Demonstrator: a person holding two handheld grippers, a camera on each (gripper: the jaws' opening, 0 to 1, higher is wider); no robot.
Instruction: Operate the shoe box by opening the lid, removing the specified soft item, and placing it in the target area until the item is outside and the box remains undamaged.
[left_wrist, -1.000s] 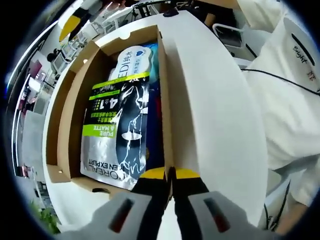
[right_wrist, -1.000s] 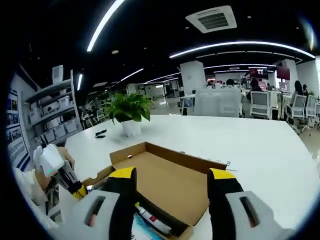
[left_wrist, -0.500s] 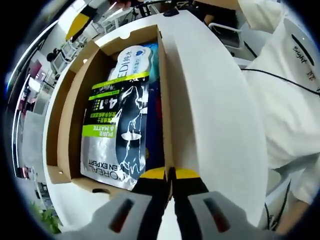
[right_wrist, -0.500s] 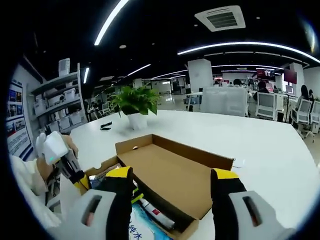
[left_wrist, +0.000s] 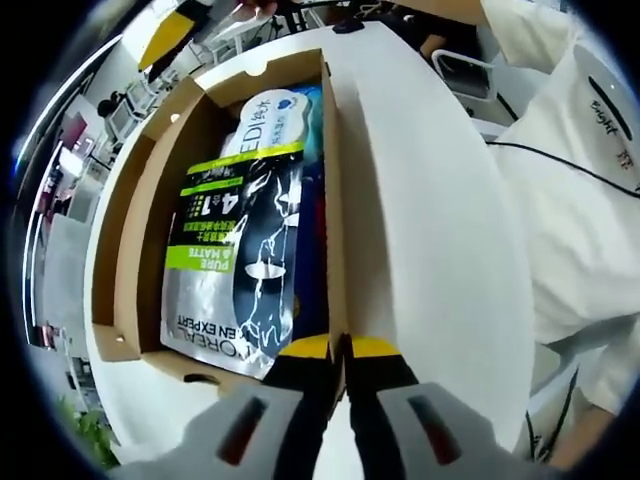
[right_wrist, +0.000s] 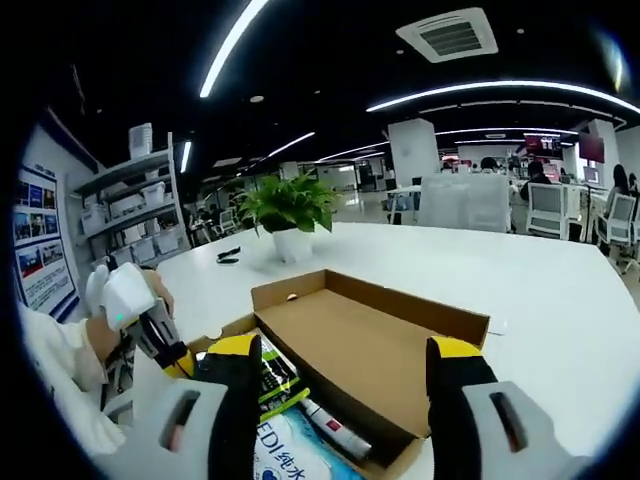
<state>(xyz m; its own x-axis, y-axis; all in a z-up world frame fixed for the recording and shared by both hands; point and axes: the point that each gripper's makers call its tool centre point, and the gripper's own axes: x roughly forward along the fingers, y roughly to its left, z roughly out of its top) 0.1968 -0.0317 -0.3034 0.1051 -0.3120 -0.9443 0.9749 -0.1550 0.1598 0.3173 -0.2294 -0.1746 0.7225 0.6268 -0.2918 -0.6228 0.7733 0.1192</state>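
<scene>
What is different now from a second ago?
The right gripper has edged toward the open shoe box, so the packets inside now show between its open jaws. Nothing was picked up or let go. The left gripper stays clamped on the box's side wall, and the silver L'Oreal pouch lies as before.

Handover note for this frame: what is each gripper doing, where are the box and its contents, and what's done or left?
Left gripper: shut on the box's side wall, steadying it.
Right gripper: open, holding nothing, above the open shoe box.
Lid is open, lying flat on the white table.
Silver pouch lies on top inside, with a white-blue pack and a tube.
Left: lift the soft item out and place it.
</scene>
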